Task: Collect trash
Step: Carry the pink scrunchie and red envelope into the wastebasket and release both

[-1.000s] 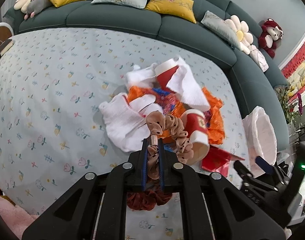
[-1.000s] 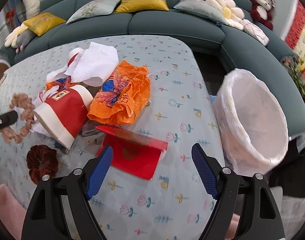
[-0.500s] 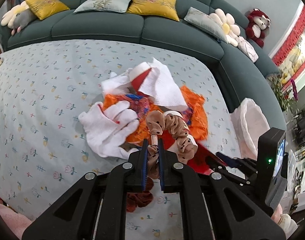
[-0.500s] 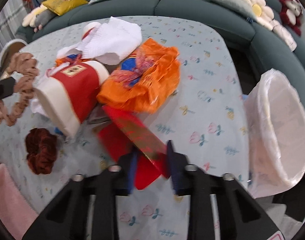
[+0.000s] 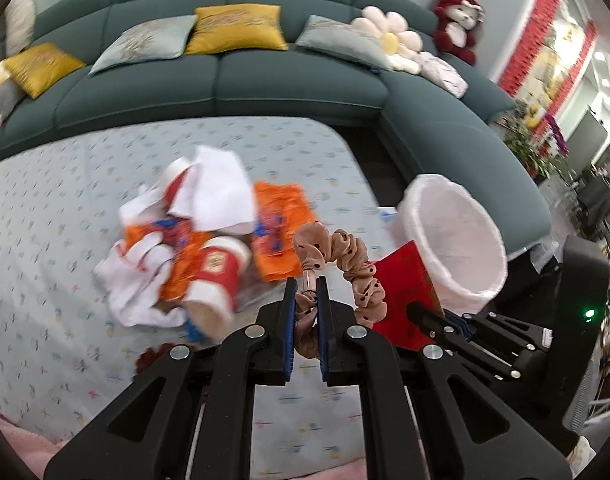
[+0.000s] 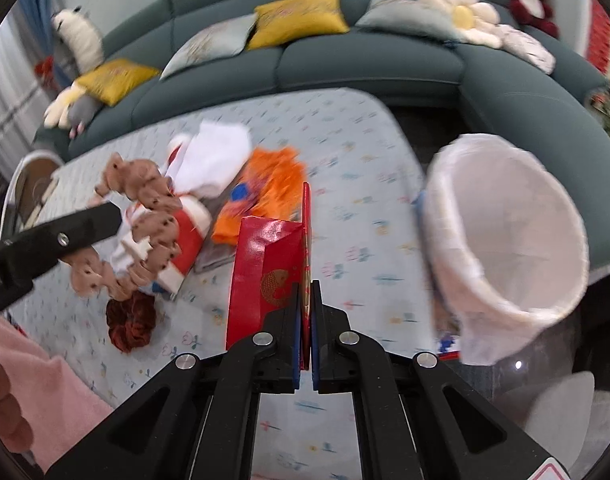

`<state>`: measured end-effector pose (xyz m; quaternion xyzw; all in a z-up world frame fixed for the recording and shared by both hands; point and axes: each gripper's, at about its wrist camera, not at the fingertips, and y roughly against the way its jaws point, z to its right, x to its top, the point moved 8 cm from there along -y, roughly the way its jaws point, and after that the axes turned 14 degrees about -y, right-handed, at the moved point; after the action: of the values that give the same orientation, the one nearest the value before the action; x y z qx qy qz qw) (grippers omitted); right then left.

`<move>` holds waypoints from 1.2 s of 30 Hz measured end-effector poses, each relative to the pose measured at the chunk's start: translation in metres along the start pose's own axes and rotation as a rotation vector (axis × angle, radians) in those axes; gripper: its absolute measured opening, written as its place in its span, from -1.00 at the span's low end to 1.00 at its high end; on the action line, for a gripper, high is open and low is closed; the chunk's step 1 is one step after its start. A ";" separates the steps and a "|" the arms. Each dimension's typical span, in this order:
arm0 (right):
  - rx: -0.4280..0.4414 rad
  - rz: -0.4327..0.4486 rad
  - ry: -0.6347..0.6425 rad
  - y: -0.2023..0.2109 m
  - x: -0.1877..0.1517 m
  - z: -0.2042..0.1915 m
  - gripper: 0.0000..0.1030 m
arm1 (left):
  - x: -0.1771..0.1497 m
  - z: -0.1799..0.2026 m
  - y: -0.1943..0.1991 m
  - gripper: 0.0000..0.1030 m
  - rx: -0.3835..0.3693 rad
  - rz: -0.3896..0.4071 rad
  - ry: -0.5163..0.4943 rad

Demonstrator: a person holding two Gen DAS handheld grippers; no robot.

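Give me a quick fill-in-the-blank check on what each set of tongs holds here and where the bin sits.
1. The left tongs are shut on a tan dotted ____.
2. The right tongs pinch a folded envelope coloured ____.
3. The white-lined bin stands beside the table, on the picture's ____ side.

Missing words: scrunchie; red; right

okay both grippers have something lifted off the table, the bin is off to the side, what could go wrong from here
1. The right gripper pinches only the edge of the folded red paper envelope; most of it hangs free, so it could slip or catch the rim of the white-lined trash bin.
2. The left gripper is clamped on a tan dotted fabric scrunchie, which may not be trash at all.
3. The two grippers sit close together and could collide near the bin.
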<state>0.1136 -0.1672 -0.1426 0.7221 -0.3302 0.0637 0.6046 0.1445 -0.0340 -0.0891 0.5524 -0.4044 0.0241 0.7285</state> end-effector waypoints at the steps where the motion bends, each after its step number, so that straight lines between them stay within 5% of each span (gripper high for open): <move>1: -0.007 0.014 -0.013 0.006 0.004 0.008 -0.94 | 0.004 0.007 -0.001 -0.83 -0.007 0.002 -0.009; 10: -0.099 0.095 -0.157 0.034 0.031 0.103 -0.94 | 0.036 0.091 -0.029 -0.82 -0.101 -0.012 -0.115; 24: -0.188 0.108 -0.296 0.018 0.069 0.215 -0.94 | 0.089 0.187 -0.105 -0.79 -0.172 -0.047 -0.212; 28: -0.187 0.098 -0.312 0.007 0.075 0.227 -0.88 | 0.097 0.194 -0.122 -0.53 -0.167 -0.054 -0.212; 30: -0.201 0.110 -0.326 0.003 0.081 0.231 -0.77 | 0.102 0.193 -0.128 -0.04 -0.142 -0.050 -0.203; 36: -0.205 0.151 -0.338 0.007 0.092 0.229 -0.22 | 0.107 0.178 -0.124 0.17 -0.107 -0.031 -0.174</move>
<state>0.1107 -0.4144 -0.1517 0.6304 -0.4848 -0.0472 0.6044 0.1764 -0.2734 -0.1095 0.5190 -0.4581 -0.0569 0.7194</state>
